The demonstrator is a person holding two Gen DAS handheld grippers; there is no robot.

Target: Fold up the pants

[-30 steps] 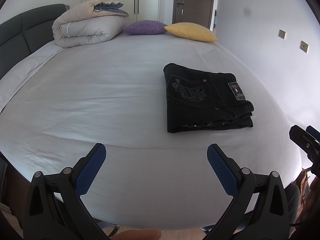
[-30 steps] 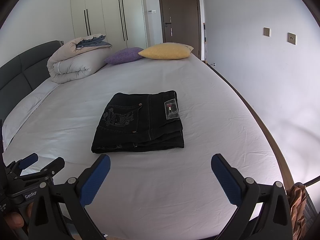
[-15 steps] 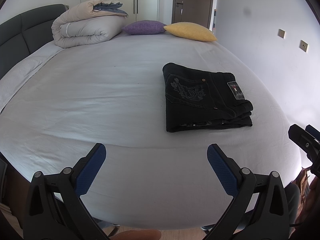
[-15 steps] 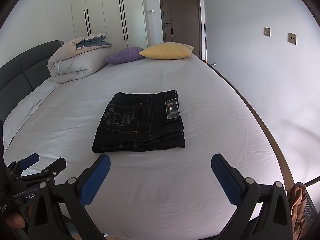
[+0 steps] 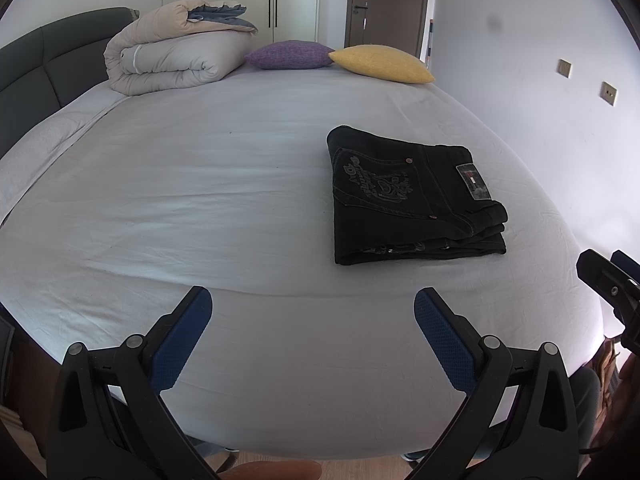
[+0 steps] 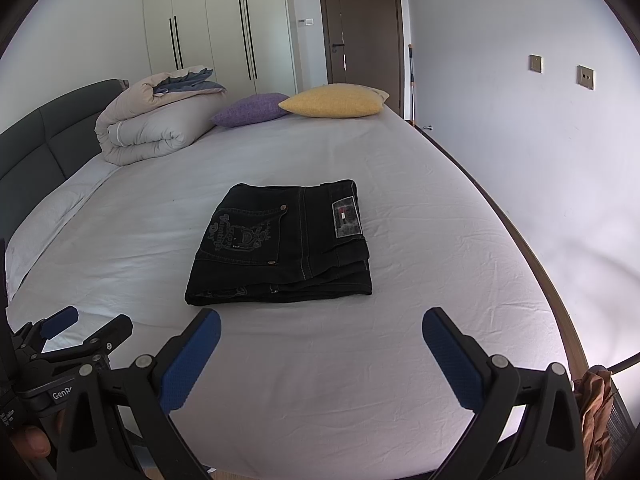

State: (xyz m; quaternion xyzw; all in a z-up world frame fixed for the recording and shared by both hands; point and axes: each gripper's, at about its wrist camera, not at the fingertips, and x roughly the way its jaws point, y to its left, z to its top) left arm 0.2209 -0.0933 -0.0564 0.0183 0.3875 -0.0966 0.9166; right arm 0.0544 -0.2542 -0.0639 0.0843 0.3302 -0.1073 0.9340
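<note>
Nearest the lens in the left wrist view, the left gripper [image 5: 312, 312] hangs over the near edge of the bed, its two blue-padded fingers [image 5: 182, 338] spread wide with nothing between them; at the right margin of that view a dark part of the other tool shows. In the right wrist view the right gripper [image 6: 320, 332] likewise stands wide apart and empty above the sheet; the left tool appears at its lower left, with a fingertip of the person's hand [image 6: 30, 442] on its handle. Just beyond both grippers lies the white sheet [image 6: 320, 380], lightly creased; on it, near the right side of the bed, sit the black pants [image 6: 280, 248], folded into a compact rectangle, back pocket embroidery and waistband label facing up, touched by neither gripper. Farther on, at the far end of the bed, a yellow cushion [image 6: 334, 101] rests beside a purple cushion [image 6: 250, 110]; left of them a rolled beige duvet [image 6: 156, 120] lies against the dark headboard [image 6: 44, 136]; behind stand pale wardrobe doors [image 6: 224, 28] and a brown door [image 6: 360, 24].
</note>
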